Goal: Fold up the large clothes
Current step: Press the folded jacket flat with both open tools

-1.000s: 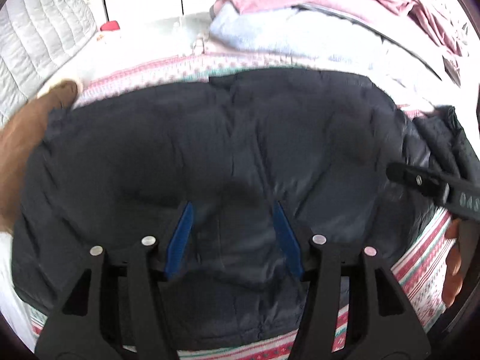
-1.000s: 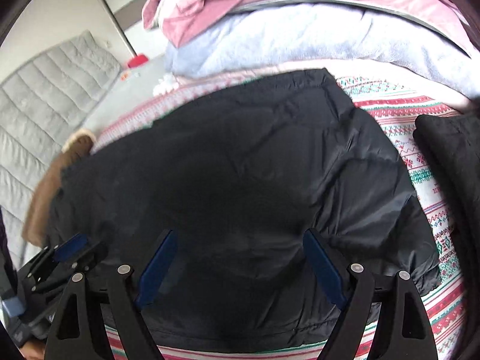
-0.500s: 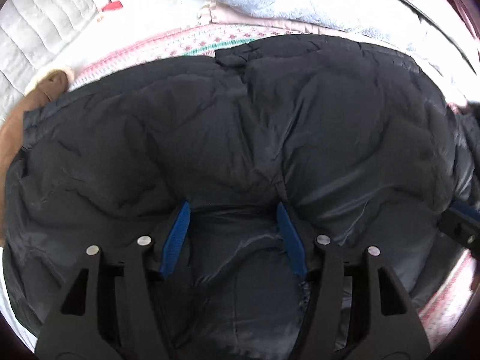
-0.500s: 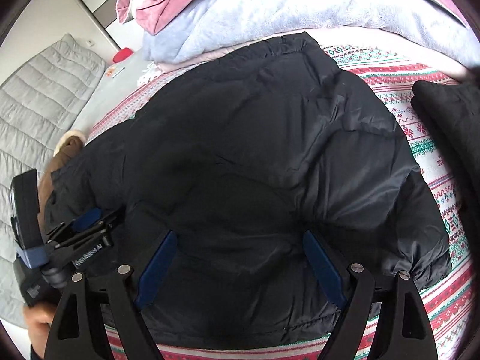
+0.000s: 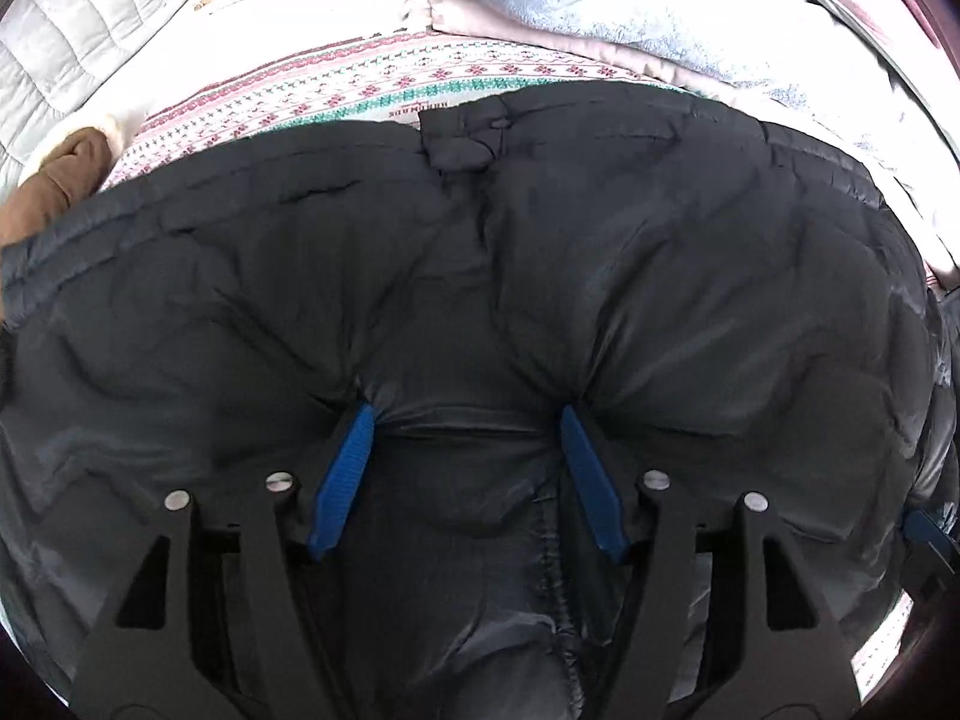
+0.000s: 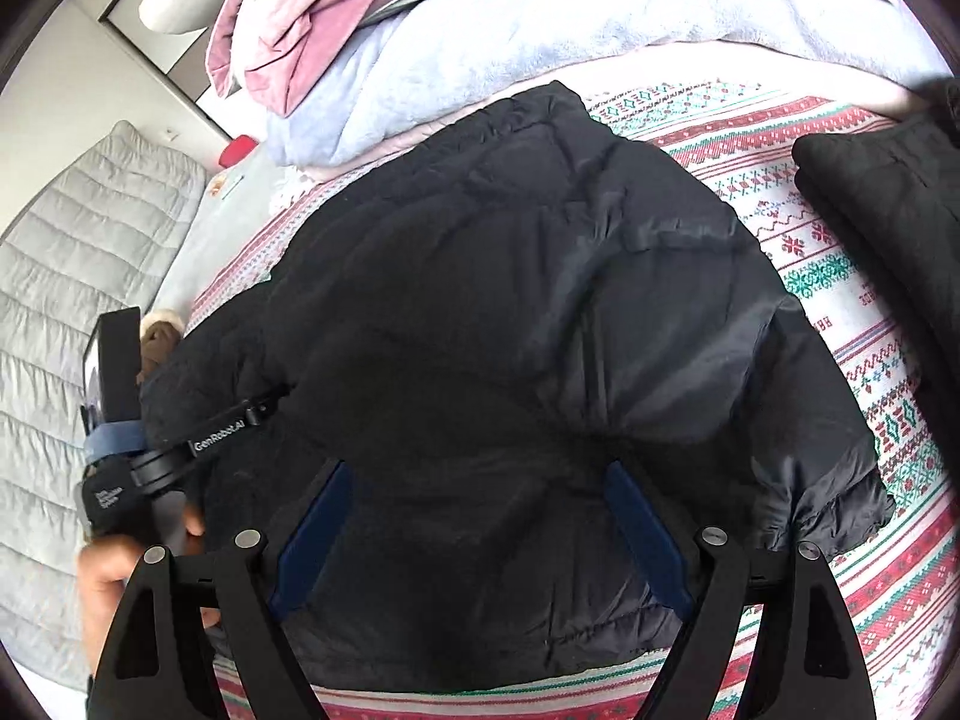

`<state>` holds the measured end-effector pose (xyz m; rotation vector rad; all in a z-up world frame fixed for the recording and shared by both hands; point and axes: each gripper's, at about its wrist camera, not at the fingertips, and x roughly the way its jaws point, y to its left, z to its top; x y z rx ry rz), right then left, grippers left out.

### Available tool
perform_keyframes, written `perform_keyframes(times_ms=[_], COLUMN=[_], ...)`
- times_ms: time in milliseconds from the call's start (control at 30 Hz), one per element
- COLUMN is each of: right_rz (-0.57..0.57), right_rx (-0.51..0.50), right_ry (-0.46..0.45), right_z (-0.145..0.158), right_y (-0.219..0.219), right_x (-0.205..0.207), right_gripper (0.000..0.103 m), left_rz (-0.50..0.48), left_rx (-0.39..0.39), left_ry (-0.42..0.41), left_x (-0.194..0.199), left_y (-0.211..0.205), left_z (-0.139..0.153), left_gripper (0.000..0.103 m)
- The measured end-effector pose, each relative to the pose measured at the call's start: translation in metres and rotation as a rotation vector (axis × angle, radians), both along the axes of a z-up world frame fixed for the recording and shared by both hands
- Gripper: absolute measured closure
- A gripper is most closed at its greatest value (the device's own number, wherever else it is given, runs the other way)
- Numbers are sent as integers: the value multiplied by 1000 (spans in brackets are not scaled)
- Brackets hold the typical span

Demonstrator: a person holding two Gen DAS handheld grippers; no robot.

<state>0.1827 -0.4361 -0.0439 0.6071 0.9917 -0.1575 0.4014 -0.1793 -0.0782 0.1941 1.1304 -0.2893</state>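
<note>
A black puffer jacket (image 5: 480, 276) lies spread on the patterned blanket (image 5: 360, 90) and fills the left wrist view. My left gripper (image 5: 467, 414) points steeply down, its blue fingertips (image 5: 360, 420) sunk into the padding. Its jaws are opening, with a band of jacket fabric stretched between them and not pinched. In the right wrist view the same jacket (image 6: 540, 330) shows whole. The left gripper (image 6: 264, 405) digs in at the jacket's left side, held by a hand (image 6: 114, 582). My right gripper (image 6: 477, 468) stands wide open just over the jacket's near part, nothing clamped.
A brown garment (image 6: 159, 330) pokes out at the jacket's left edge. Piled light blue and pink blankets (image 6: 480, 60) rise behind. Another black garment (image 6: 888, 192) lies at the right on the blanket (image 6: 840, 276). A grey quilted mattress (image 6: 72, 276) runs along the left.
My left gripper sank onto the jacket and its pads spread a little. In the right wrist view it came in from the lower left onto the jacket's left side; that view rolled slightly.
</note>
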Motion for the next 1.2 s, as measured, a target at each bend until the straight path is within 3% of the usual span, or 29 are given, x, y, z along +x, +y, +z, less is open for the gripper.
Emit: perform_keyframes(times_ms=[233,367,467,600,767,867,1000,1200], right_rz=[-2,-16,-20,-24,-23,-17,-40,-24], right_rx=[4,15,25,29,14,2,-2,104], right_ry=[9,11,16,20,31,42,16,-64], right_z=[0,-3,-6,-5,-8,-14,-8,12], right_y=[1,-1,-4,-7,-3,0,1,-6], right_x=[2,-3,-4,-3,2,5,-3,-44], right_gripper=[16,16,16,16,16,15,15,16], left_rz=[3,14,28,-61,-123,-149,-153,-130], left_rx=[-5,-53,-76,-67,4,53,62,-23], left_ry=[34,28,0,-65,-45,-112,-121,-142], left_x=[12,6,-11,-65,-103,-108,-113,-120], left_y=[-1,10,25,40,47,43,38,60], left_z=[1,10,29,48,20,0,4,30], left_gripper=[37,37,37,37,37,35,35,35])
